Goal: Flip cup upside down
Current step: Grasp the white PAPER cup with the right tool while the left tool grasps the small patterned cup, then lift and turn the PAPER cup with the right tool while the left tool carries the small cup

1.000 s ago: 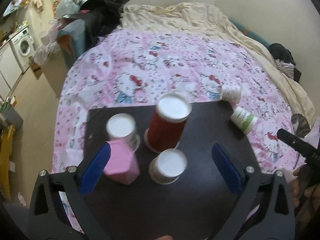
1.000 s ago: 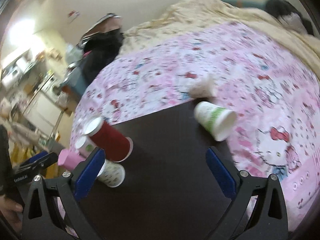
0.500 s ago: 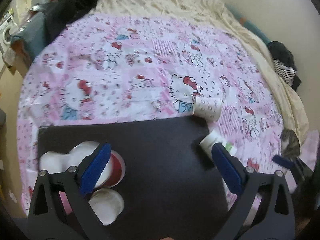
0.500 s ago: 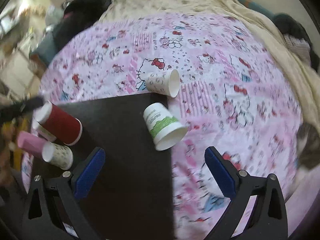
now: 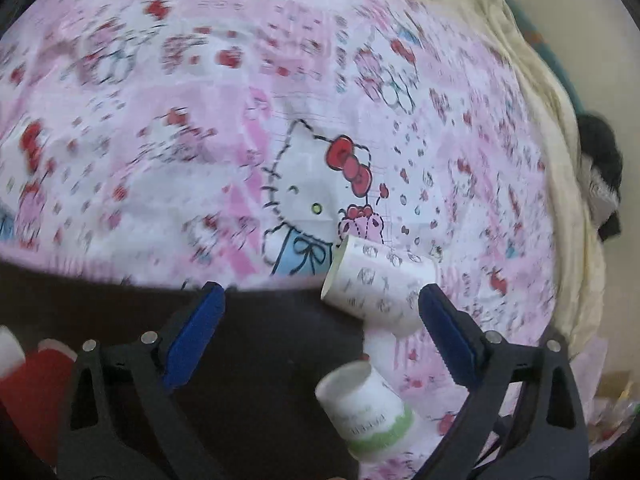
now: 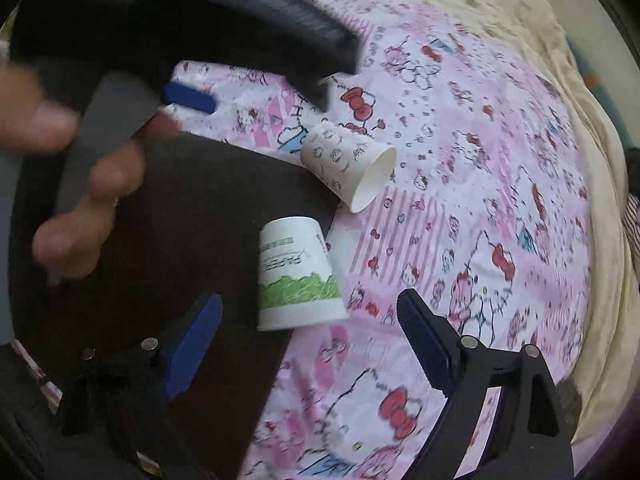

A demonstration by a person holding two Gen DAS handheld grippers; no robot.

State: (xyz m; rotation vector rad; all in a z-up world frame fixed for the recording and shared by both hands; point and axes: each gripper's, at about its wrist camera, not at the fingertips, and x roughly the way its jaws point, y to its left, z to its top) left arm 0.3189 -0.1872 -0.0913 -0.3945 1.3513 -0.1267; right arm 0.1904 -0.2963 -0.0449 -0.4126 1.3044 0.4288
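Left gripper [image 5: 320, 322] jaws wide, empty; patterned cup [image 5: 380, 286] on its side at 1 o'clock, touching the right pad. Right gripper [image 6: 308, 344] wide, empty; green-banded cup [image 6: 294, 276] lies at 12 o'clock on the dark board [image 6: 192, 216] edge, lettering too blurred to read. Red cup [image 5: 28, 384] cut off at 8 o'clock.

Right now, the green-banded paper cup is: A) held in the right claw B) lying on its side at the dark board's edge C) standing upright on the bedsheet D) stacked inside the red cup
B: the green-banded paper cup lies tipped over at the edge of the dark board, ahead of the open right claw, which isn't touching it.
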